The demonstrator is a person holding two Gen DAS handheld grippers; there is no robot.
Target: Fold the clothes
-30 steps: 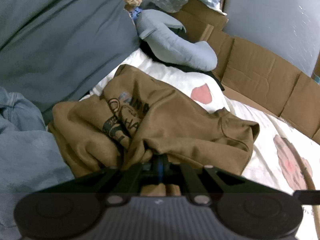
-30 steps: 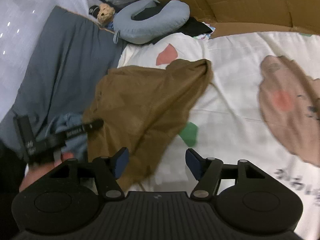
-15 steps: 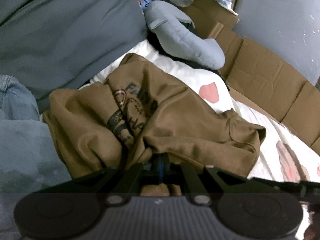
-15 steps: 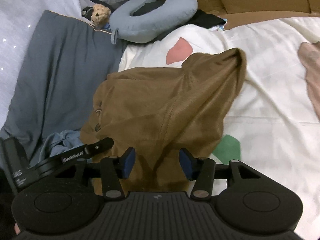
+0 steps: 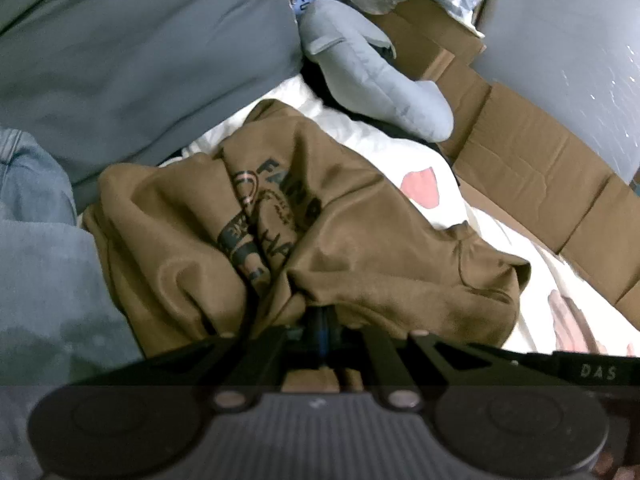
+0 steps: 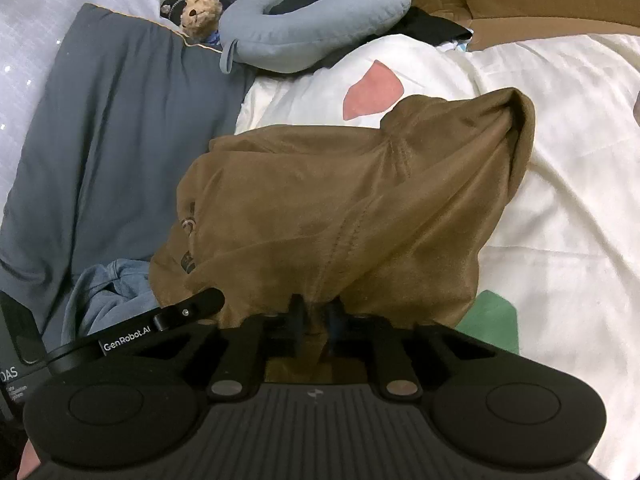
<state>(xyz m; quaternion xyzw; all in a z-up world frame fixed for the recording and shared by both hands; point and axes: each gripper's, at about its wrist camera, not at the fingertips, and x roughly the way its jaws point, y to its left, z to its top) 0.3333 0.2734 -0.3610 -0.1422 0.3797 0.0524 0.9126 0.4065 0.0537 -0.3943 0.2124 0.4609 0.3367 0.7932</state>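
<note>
The left gripper (image 5: 322, 320) is clamped tight on a bunched fold of the brown T-shirt (image 5: 360, 240), its dark fingers almost buried in the soft, matte knit. The right gripper (image 6: 316, 312) has just been closing, and its jaws now pinch a gathered edge of the same brown T-shirt (image 6: 340, 208), cloth squeezed into a narrow pleat between the pads.

From both grips the shirt rises in a rumpled mound on the white duvet (image 6: 560, 200), a smooth, faintly shiny cover printed with a pink shape and a green one. The shirt's dark printed lettering and a ringed emblem show crumpled along a deep crease in the left wrist view; a line of stitching runs up the fabric in the right wrist view, ending in a twisted peak.

To the left, touching the shirt, lies pale blue denim (image 5: 36, 240), heavy and faded. Behind it is a slate-blue pillow (image 6: 120, 140) with a thin orange piping. Further back, a curved light-blue neck pillow (image 6: 312, 28), plump, rests beside a small fuzzy teddy bear (image 6: 200, 12). Flat corrugated cardboard (image 5: 540, 184) borders the duvet on the far side.
</note>
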